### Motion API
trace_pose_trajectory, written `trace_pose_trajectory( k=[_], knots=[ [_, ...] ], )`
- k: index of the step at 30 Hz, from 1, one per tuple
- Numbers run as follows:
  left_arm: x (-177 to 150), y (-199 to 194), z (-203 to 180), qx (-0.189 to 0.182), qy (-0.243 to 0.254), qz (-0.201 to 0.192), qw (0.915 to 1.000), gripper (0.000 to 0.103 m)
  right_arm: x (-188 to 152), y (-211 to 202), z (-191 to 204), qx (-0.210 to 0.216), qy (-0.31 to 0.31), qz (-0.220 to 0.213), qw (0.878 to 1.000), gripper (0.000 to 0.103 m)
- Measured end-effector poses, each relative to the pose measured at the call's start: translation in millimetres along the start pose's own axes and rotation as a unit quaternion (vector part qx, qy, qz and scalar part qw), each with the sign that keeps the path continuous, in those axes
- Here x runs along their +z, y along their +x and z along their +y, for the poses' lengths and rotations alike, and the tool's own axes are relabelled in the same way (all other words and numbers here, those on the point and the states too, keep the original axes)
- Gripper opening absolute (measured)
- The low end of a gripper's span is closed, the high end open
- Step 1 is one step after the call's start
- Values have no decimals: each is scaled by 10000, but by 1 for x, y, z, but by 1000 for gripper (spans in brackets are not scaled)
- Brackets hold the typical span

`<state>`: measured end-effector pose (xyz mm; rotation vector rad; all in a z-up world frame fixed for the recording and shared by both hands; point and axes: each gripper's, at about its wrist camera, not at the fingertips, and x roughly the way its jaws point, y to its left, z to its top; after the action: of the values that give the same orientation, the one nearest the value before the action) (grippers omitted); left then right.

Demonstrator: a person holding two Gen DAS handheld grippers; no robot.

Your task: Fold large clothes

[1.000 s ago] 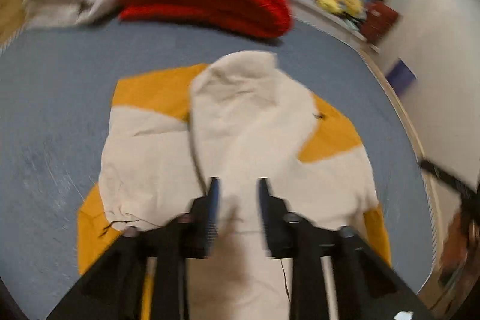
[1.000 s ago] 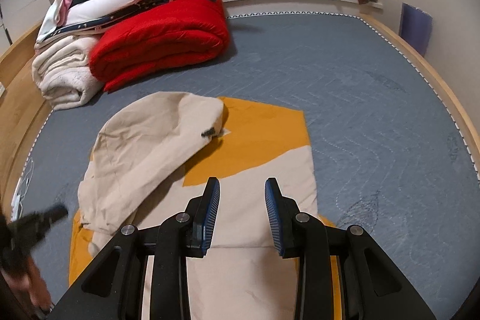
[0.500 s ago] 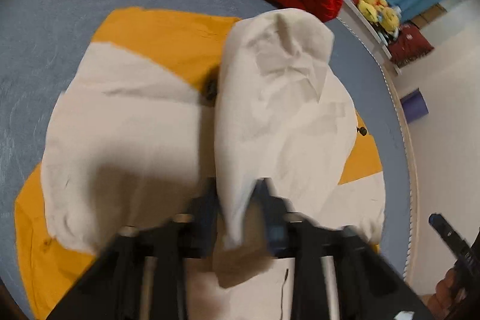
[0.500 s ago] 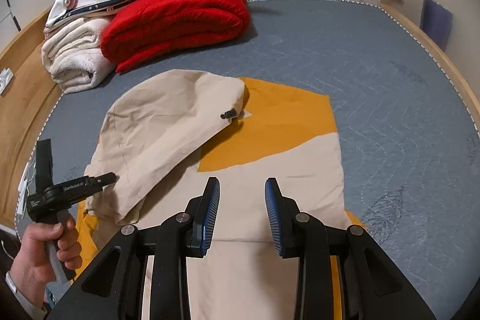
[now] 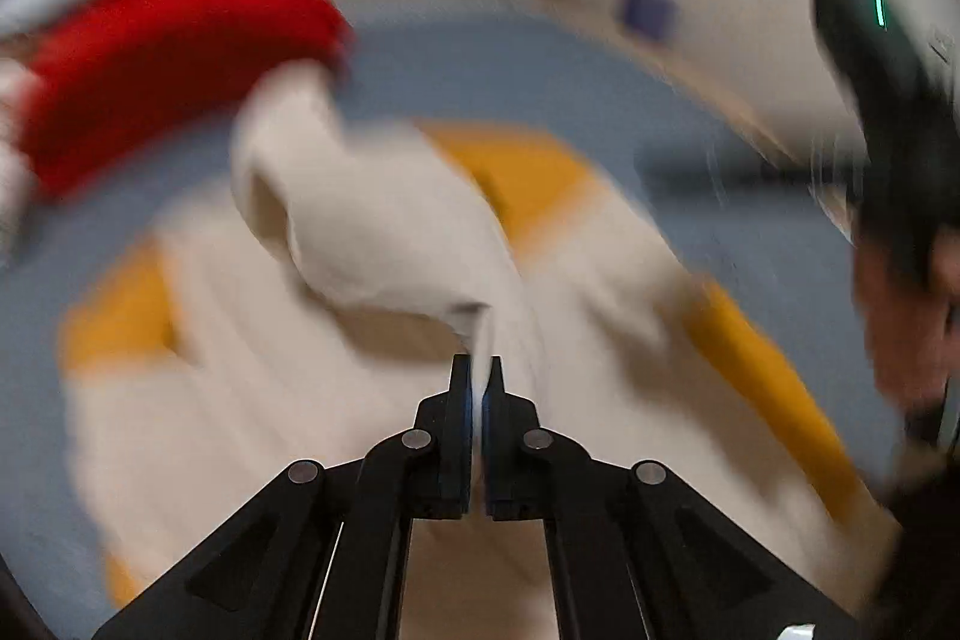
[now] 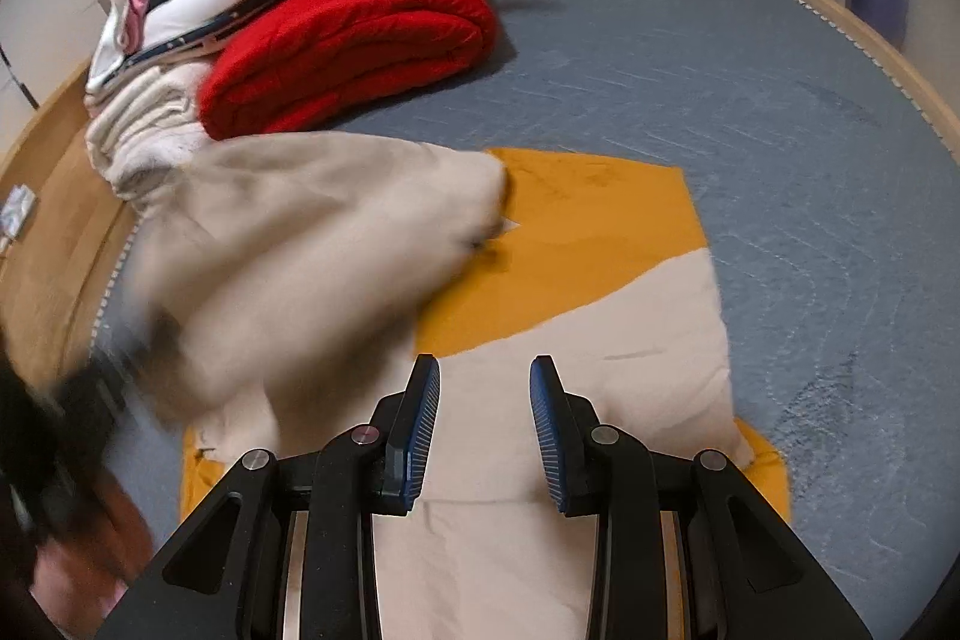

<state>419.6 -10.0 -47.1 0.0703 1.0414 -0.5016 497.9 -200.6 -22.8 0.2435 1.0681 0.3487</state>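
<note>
the left claw (image 5: 478, 376) has just pressed together on a fold of the cream hood (image 5: 372, 220) of the cream and orange hoodie (image 6: 588, 400); a second ago its fingers stood spread over the cloth, and now a thin edge of cream fabric sits pinched between them. the hood has come up off the garment: it rises ahead of that claw and a little to its left, no longer lying flat, and the whole left view is smeared with motion. from the right claw (image 6: 485, 394) the lifted hood (image 6: 336, 250) shows as a blurred cream mass ahead and to its left, above the orange yoke. the right claw is spread, holding nothing, hanging just over the cream body, which lies straight under and ahead of it on the blue bed (image 6: 750, 100). a red folded quilt (image 6: 354, 52) sits far ahead to its left. my guess: the hood is being carried down onto the body, the first fold
</note>
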Motion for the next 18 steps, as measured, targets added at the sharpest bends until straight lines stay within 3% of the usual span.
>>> trace_pose_trajectory(
  k=[2, 5, 8, 14, 15, 18],
  knots=[
    [-13, 32, -4, -12, -95, 692, 9976, 5, -1, 2, 0, 131, 56, -15, 9999, 35],
    [-14, 32, 12, -316, -831, 555, 9945, 5, -5, 9, 1, 357, 182, 95, 9992, 46],
    [-9, 19, 29, -627, -1448, 368, 9868, 10, -7, 20, 6, 563, 206, 269, 9978, 51],
    [-5, -2, 70, -1137, -2516, -26, 9611, 25, -19, 46, 19, 801, 213, 595, 9948, 52],
    [-5, -3, 75, -1130, -2603, -54, 9589, 29, -21, 50, 19, 833, 247, 632, 9942, 52],
    [-16, -3, 104, -616, -3154, -54, 9469, 36, -26, 60, 18, 915, 342, 723, 9926, 52]
  ],
)
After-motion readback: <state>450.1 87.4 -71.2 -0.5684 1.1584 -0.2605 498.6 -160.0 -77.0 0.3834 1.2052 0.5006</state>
